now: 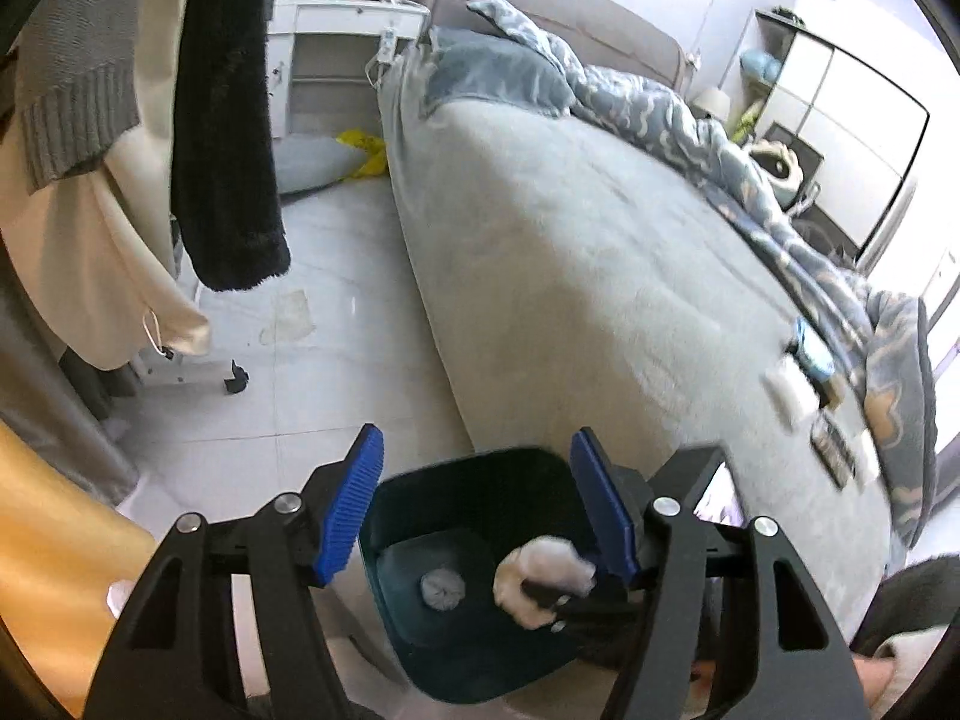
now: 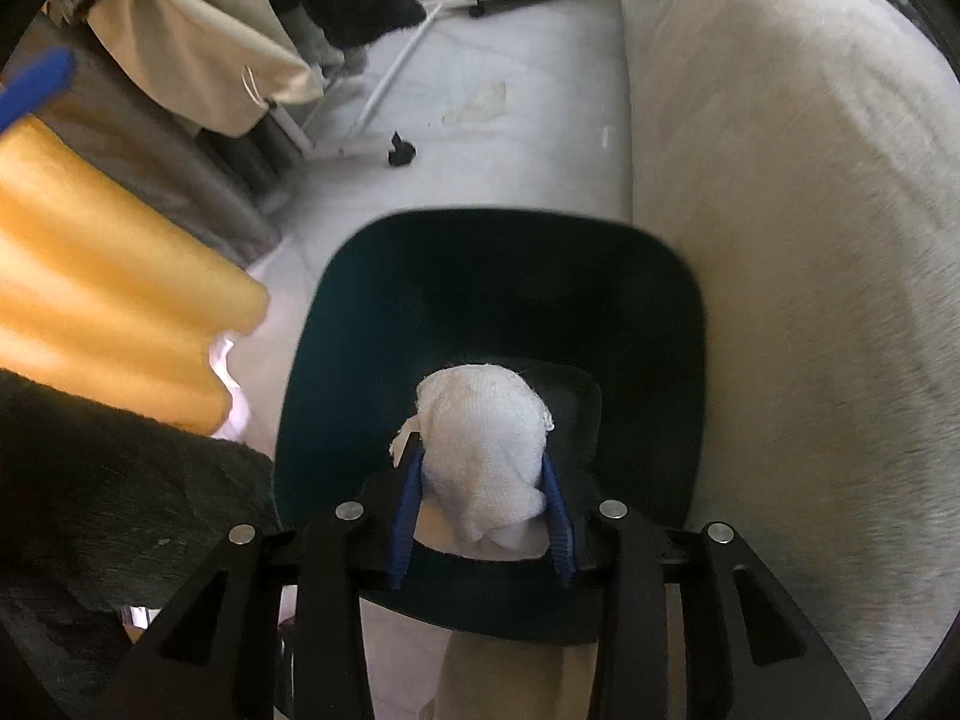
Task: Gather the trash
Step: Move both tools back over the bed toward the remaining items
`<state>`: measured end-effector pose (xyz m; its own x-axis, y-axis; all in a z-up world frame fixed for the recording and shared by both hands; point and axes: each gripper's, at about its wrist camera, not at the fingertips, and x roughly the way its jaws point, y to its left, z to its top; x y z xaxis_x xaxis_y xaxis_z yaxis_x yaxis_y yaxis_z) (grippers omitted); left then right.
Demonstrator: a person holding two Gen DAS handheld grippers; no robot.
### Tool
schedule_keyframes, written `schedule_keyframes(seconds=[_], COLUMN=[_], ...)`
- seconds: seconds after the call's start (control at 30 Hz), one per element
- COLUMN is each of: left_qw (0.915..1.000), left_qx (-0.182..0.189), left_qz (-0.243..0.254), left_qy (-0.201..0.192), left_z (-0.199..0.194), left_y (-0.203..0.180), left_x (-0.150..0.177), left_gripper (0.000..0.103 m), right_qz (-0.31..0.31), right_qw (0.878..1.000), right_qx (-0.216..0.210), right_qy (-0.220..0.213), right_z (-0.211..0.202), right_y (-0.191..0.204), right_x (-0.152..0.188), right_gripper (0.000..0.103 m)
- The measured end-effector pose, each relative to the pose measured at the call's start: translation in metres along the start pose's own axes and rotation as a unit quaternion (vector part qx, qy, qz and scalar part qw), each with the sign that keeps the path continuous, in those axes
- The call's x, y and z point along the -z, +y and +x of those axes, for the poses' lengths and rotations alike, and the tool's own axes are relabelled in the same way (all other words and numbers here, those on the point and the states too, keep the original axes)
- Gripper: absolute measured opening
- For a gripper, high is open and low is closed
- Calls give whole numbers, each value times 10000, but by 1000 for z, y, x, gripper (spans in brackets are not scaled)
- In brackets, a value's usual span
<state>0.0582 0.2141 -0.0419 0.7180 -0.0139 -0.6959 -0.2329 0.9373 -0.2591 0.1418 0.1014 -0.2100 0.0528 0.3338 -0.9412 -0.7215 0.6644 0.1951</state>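
Dark bin (image 2: 372,300) on tiled floor (image 2: 510,138)

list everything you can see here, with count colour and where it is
bin: 1, dark teal, on the floor beside the bed
white wad: 1, between the right gripper's jaws, over the bin
grey wad: 1, on the bin's bottom
bed: 1, grey cover, right of the bin
quilt: 1, blue patterned, far side of the bed
hanging clothes: several, black, cream, grey, on the left
left gripper: 1, blue pads, empty
right gripper: 1, blue pads

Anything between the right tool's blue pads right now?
Yes: a crumpled white tissue wad sits between the right tool pads, above the dark green plastic bin. The right wrist view shows it.
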Motion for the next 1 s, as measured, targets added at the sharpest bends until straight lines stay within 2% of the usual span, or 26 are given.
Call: schedule_keyframes(seconds=[0.13,0.2,0.3,0.37,0.4,0.43,0.47,0.53,0.67,0.8,1.0], left_qw=[9994,9990,9973,9969,9970,9972,9970,9964,9931,9904,9891], left_qx=[-39,-66,-224,-173,-109,-48,74,164,119,143,276], left_qz=[120,154,352,417,393,339,230,187,402,465,527], left_qy=[-317,-424,-599,-646,-658,-670,-740,-815,-1091,-1298,-1347], left_z=[-12,-17,-22,-26,-28,-30,-33,-37,-46,-52,-49], left_y=[-2,-4,-8,-11,-12,-12,-13,-15,-29,-41,-63], left_x=[-7,-12,-18,-22,-25,-26,-29,-30,-37,-43,-45], left_gripper=[66,66,66,72,79,87,89,89,91,94,97], right_qz=[-46,-49,-49,-18,-44,-78,-102,-133,-207,-217,74], right_qw=[10000,10000,9998,9997,9994,9992,9989,9981,9970,9931,9864], right_qx=[-29,-66,-123,-167,-179,-164,-145,-143,-21,184,325], right_qy=[19,-32,-122,-200,-281,-362,-433,-580,-751,-1134,-1611], right_z=[3,0,-12,-21,-28,-34,-41,-55,-79,-115,-157], right_y=[5,7,8,9,11,12,13,14,7,-5,-36], right_x=[1,1,3,3,3,2,2,3,11,19,33], right_gripper=[49,61,65,68,70,71,72,73,73,76,79])
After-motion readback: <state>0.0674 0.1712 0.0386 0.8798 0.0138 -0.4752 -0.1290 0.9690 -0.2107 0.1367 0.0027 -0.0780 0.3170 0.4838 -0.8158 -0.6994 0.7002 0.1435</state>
